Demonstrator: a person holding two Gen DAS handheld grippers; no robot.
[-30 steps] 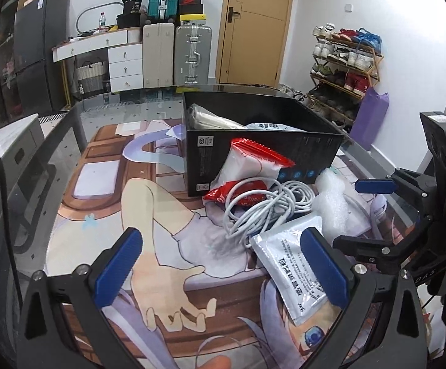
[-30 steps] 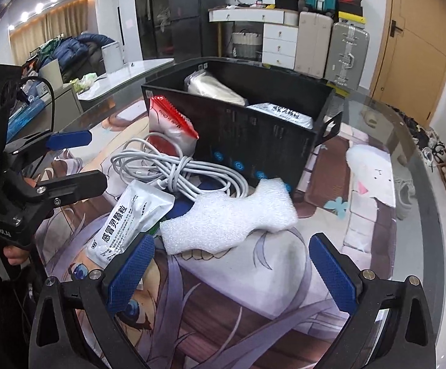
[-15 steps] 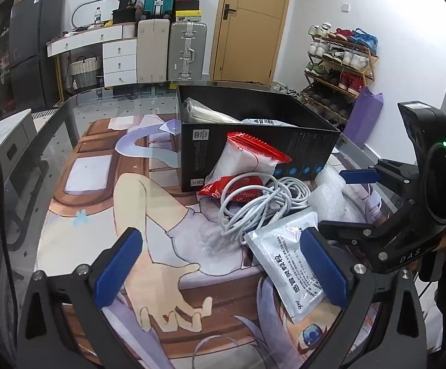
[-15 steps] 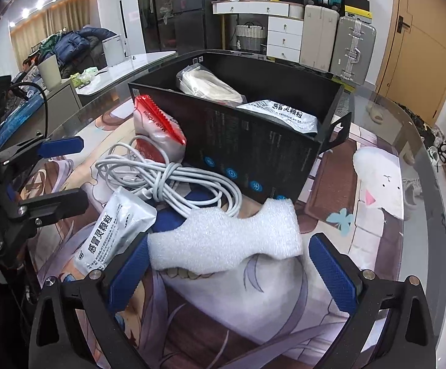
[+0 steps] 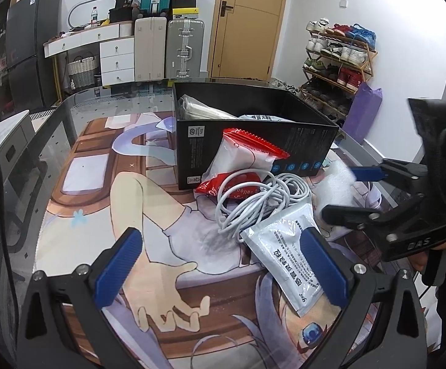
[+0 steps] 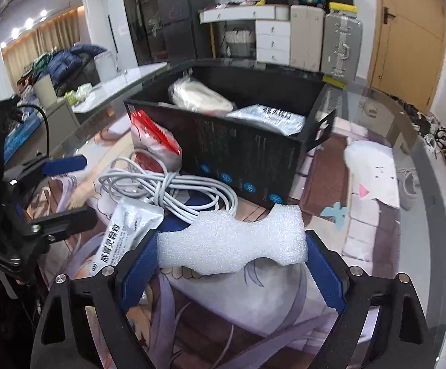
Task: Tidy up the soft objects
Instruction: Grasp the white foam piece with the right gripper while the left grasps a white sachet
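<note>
A white foam piece (image 6: 232, 243) lies on the printed mat, between the blue pads of my right gripper (image 6: 230, 272); the pads sit at its two ends, and the jaws are wide. It also shows in the left wrist view (image 5: 338, 184). A black box (image 5: 253, 150) holds a cream packet (image 6: 201, 97) and a silver pouch (image 6: 267, 117). In front lie a red-and-white bag (image 5: 244, 160), a coiled white cable (image 5: 263, 200) and a silver sachet (image 5: 287, 255). My left gripper (image 5: 220, 270) is open and empty, its right pad beside the sachet.
The glass table edge (image 5: 54, 123) curves round the mat. The right gripper's body (image 5: 407, 209) stands at the right of the left wrist view. Behind are suitcases (image 5: 186, 49), drawers and a shoe rack (image 5: 339, 58).
My right gripper has moved forward until the foam piece sits between its pads. The left gripper has shifted slightly; nothing else on the mat moved.
</note>
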